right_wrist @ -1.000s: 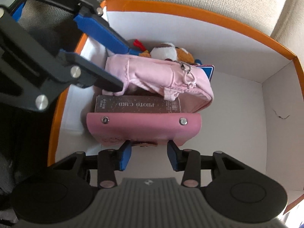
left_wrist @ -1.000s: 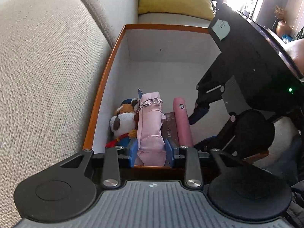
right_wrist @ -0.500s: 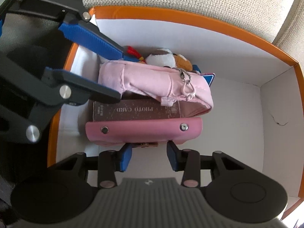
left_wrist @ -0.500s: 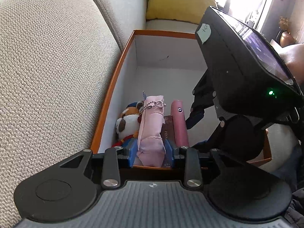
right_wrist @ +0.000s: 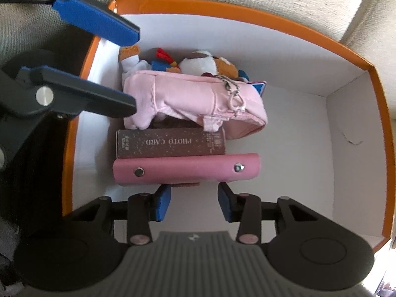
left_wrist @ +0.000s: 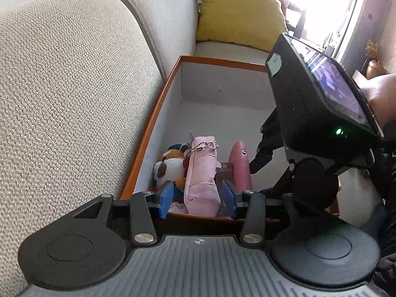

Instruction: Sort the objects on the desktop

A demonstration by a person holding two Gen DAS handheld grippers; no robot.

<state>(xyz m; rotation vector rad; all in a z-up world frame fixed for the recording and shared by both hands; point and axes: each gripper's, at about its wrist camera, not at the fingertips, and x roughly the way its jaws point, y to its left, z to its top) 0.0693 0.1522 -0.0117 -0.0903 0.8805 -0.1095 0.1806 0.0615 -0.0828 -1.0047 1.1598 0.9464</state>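
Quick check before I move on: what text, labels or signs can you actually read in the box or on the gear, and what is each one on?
"PHOTO CARD": on the spine of the dark brown box, upside down in the right wrist view.
Smaller print at both ends of that spine: too small to read.
Pale sticker on the right gripper's housing: handwritten mark, illegible.
Blue tag behind the pink pouch: no readable text.

Orange-rimmed white cardboard box (right_wrist: 354, 128) holds four items packed side by side at one end. Pink fabric zip pouch (right_wrist: 193, 99) with ball-chain pull, on edge, its end just past the left tongs' (right_wrist: 131, 69) parted tips, not pressed. Brown-and-white plush toy (right_wrist: 208, 61) behind it. Dark brown "PHOTO CARD" book (right_wrist: 170, 142), spine up. Pink snap-studded leather case (right_wrist: 185, 169) nearest the right tongs (right_wrist: 194, 203).
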